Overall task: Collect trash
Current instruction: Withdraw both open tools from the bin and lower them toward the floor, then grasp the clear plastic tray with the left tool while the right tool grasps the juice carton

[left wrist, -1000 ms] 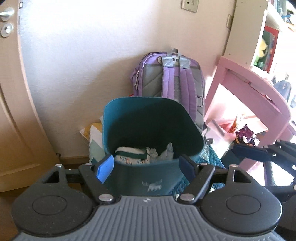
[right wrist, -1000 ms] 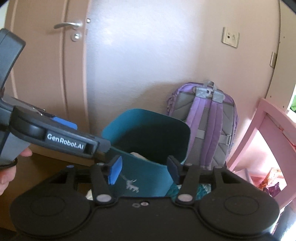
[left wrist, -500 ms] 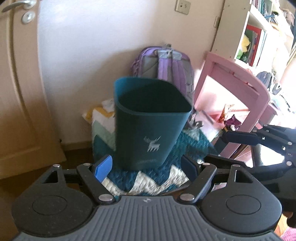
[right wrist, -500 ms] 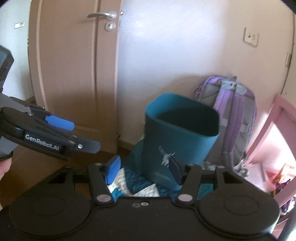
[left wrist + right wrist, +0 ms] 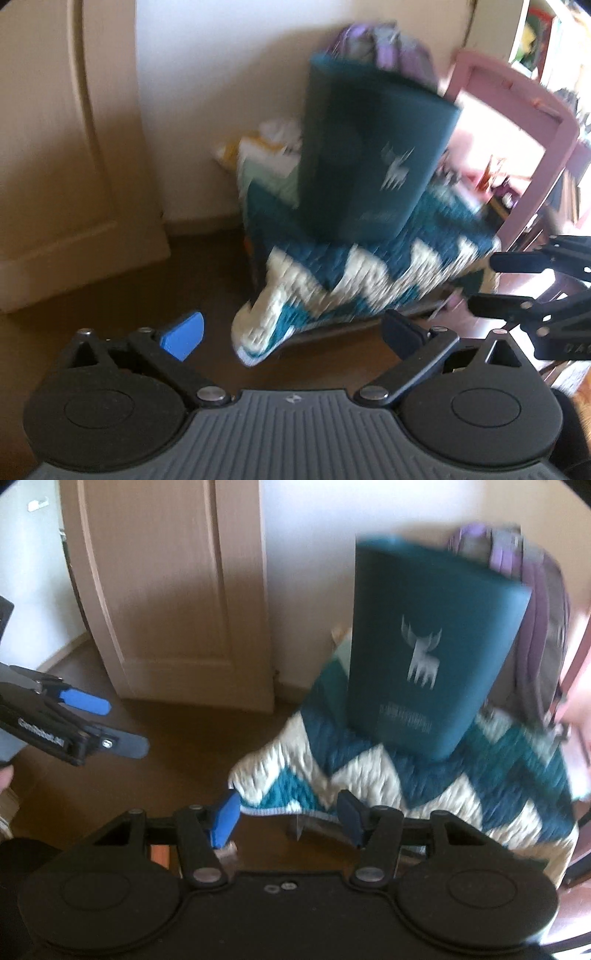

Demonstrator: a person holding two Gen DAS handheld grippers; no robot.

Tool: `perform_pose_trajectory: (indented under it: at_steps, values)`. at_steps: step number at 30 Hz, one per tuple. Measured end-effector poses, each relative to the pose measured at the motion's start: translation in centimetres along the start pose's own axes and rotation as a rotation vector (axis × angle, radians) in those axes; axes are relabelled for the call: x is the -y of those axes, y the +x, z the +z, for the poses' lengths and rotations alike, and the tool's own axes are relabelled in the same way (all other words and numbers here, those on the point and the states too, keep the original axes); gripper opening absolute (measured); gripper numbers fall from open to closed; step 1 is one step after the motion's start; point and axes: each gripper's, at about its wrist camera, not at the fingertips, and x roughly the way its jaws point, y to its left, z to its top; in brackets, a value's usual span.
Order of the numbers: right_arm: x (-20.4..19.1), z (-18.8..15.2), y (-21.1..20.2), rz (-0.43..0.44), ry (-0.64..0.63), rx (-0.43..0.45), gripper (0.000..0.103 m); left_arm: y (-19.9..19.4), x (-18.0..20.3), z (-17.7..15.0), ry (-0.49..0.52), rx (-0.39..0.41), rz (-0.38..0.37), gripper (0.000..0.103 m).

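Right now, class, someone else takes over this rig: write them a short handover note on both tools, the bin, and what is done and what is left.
Left tool: open, nothing between its fingers; its jaws have just been opening wider.
Right tool: open and empty, close to the near edge of the zigzag blanket.
Bin: teal, upright on the blanket, with the purple backpack behind it, near the door.
Done: neither tool is carrying anything. These blurred views do not show inside the bin.
Left: find the next piece of trash and bring it to the bin. I can pick out none for certain here.
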Motion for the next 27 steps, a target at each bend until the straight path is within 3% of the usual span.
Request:
perform_pose_trajectory:
  at_steps: [7, 18, 27]
  values:
    - [0.0, -5.8, 9.9, 0.003, 0.038, -0.177, 0.057, 8.8, -4.8, -5.5, -0.010, -0.182, 0.015, 0.103]
    - [1.6, -13.4, 24.7, -0.022, 0.137, -0.442, 0.057, 24.3, -7.9, -13.2, 0.145, -0.415, 0.054, 0.103]
    - [5.5, -19.0, 33.8, -0.049, 0.522, -0.601, 0.057, 35.7, -8.3, -21.0, 0.290, -0.595, 0.018, 0.103]
